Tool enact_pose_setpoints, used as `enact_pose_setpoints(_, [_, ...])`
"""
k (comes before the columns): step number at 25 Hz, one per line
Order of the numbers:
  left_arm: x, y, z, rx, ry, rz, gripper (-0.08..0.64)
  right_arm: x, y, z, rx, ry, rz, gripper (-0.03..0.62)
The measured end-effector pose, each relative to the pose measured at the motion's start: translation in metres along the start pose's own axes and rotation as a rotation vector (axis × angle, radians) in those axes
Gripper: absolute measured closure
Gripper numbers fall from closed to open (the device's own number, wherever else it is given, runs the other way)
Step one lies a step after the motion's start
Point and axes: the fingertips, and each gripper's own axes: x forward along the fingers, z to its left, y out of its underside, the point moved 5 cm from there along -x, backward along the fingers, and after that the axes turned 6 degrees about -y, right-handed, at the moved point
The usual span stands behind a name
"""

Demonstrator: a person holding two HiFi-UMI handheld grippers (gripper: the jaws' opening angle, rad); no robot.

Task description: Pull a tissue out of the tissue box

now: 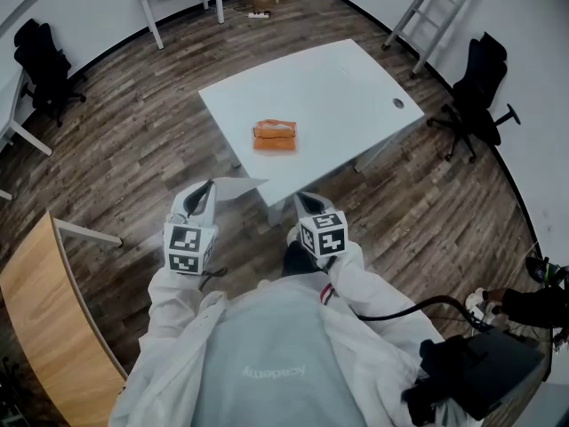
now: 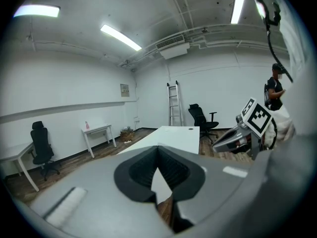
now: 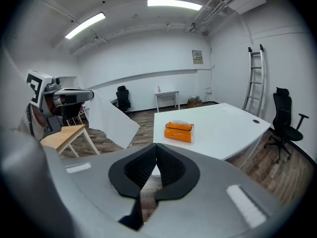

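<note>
So the left gripper (image 1: 207, 188) is clamped shut on the tissue (image 1: 238, 186), which sticks out just off the table's (image 1: 342, 83) near edge. The box (image 1: 275, 136) sits mid-table. The right gripper (image 1: 307, 203), also by that edge, is closed on nothing.

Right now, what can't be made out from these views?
- Head view: where the left gripper pinches the tissue, hidden by its own body.
- Head view: tissue box print, too small.
- Right gripper view: wall sign, too small to read.
- Left gripper view: tissue box not visible.
</note>
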Motion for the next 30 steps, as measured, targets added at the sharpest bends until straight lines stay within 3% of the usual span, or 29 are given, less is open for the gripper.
enact_pose_setpoints(14, [-0.028, 0.022, -0.029, -0.023, 0.014, 0.049, 0.56, -0.032, 0.021, 0.016, 0.045, -0.012, -0.025, 0.589])
enact_pose_setpoints(30, [-0.033, 0.021, -0.066, -0.063, -0.036, 0.06, 0.56, -0.06, -0.012, 0.011, -0.017, -0.071, -0.122, 0.589])
